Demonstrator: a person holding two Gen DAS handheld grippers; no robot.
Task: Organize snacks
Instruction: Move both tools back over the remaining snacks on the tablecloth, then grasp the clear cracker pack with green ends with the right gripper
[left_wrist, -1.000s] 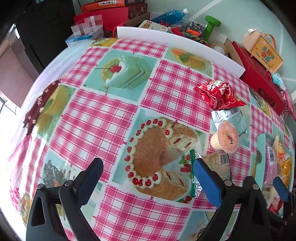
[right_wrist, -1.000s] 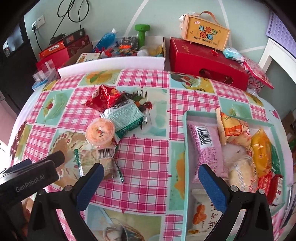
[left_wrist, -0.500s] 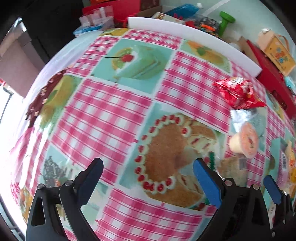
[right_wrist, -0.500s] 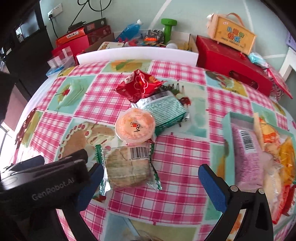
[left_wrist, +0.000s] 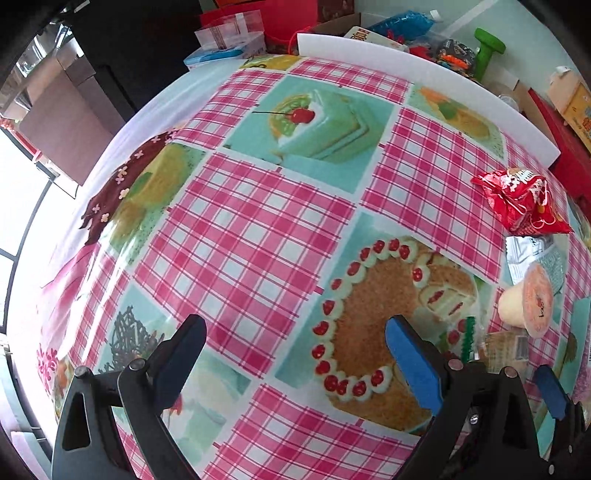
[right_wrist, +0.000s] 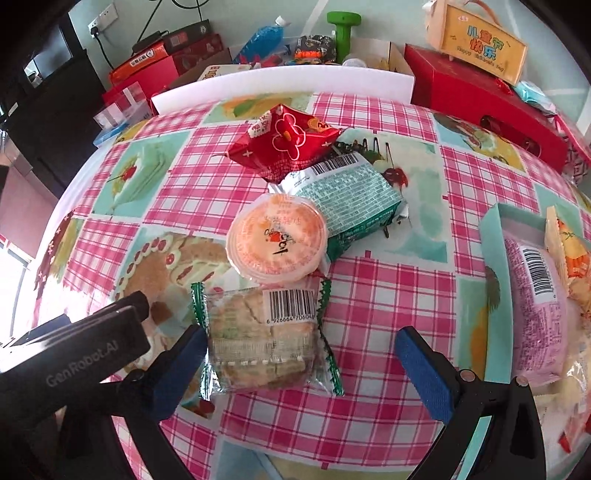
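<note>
Four loose snacks lie on the checked tablecloth: a clear pastry packet with green edges (right_wrist: 264, 341), an orange-lidded jelly cup (right_wrist: 277, 238), a green-white packet (right_wrist: 351, 199) and a red packet (right_wrist: 284, 142). My right gripper (right_wrist: 301, 363) is open, low over the table, its jaws either side of the pastry packet without touching it. My left gripper (left_wrist: 295, 354) is open and empty over the printed cake picture, left of the snacks. In the left wrist view the red packet (left_wrist: 521, 201), the jelly cup (left_wrist: 528, 304) and the pastry packet (left_wrist: 502, 345) show at the right. A teal tray (right_wrist: 517, 221) holds several snacks, among them a pink packet (right_wrist: 535, 302).
A white foam board (right_wrist: 284, 86) stands along the table's far edge. Behind it lie red boxes (right_wrist: 480, 92), a green dumbbell (right_wrist: 343, 31), a blue bottle (right_wrist: 264, 37) and a yellow gift box (right_wrist: 480, 44). The left gripper's body (right_wrist: 70, 365) shows at the right wrist view's lower left.
My right gripper has moved left and down from the tray to the pastry packet, which now lies between its jaws. My left gripper has shifted left, so the snacks slid toward the right edge.
</note>
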